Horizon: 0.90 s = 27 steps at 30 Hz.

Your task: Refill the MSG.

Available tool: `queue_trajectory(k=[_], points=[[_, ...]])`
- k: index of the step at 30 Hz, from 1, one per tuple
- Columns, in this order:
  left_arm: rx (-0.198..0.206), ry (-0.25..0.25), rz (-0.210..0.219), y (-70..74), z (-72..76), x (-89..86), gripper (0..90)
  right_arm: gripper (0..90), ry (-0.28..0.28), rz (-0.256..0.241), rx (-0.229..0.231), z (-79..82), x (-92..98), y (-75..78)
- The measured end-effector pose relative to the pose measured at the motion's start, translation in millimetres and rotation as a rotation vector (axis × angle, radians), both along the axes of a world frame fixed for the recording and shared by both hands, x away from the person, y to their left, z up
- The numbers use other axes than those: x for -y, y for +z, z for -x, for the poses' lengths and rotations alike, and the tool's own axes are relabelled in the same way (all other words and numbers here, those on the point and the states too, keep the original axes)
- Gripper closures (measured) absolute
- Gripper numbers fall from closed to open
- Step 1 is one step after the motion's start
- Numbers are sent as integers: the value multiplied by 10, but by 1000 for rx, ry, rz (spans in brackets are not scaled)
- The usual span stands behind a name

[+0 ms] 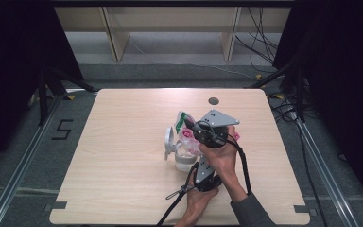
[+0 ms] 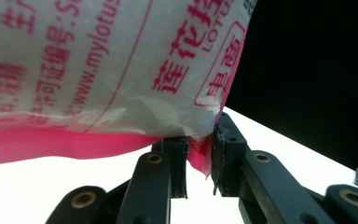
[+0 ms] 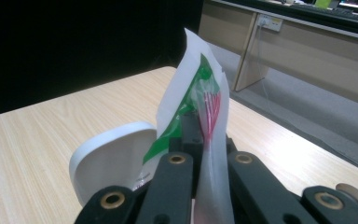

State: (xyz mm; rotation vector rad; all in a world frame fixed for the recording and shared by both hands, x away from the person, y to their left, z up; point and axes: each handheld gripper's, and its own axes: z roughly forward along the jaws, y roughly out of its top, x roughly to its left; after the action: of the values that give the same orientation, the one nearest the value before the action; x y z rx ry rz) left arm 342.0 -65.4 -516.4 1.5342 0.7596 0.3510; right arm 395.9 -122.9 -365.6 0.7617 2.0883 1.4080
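A white plastic bag (image 1: 185, 124) with pink and green print is held up over the middle of the table. My right gripper (image 1: 191, 126), under its grey plate, is shut on the bag's upper part (image 3: 196, 93), with the film pinched between its jaws (image 3: 200, 135). My left gripper (image 1: 197, 165), nearer the person, is shut on the bag's pink bottom corner (image 2: 199, 161). The printed side of the bag (image 2: 112, 70) hangs close above that gripper. A white container (image 1: 182, 161) stands beneath the bag, its round lid (image 1: 169, 139) hinged open to the left (image 3: 112, 158).
The pale wooden table (image 1: 123, 142) has a round cable hole (image 1: 213, 100) near its far edge. Beyond it are wooden furniture legs (image 1: 116, 38) and loose cables (image 1: 264, 42) on the floor. Dark curtains flank both sides.
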Motion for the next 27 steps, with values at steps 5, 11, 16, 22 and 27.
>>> queue_trajectory(k=[5, 11, 16, 22, 27], points=[[5, 5, 0, -4, 3, 8, 774, 900, -4, 0, -5, -5, -7, -6], [7, 10, 9, 0, 5, 16, 774, 900, -10, 4, -4, -5, -19, 1], [5, 6, 13, 3, 0, 12, 774, 900, 3, 8, -6, -4, -24, 8], [5, 6, 15, 3, -1, 13, 774, 900, -1, 20, 3, -14, -20, 4], [2, 2, -55, 7, -6, -26, 775, 900, -1, 25, 0, -13, -46, -8]])
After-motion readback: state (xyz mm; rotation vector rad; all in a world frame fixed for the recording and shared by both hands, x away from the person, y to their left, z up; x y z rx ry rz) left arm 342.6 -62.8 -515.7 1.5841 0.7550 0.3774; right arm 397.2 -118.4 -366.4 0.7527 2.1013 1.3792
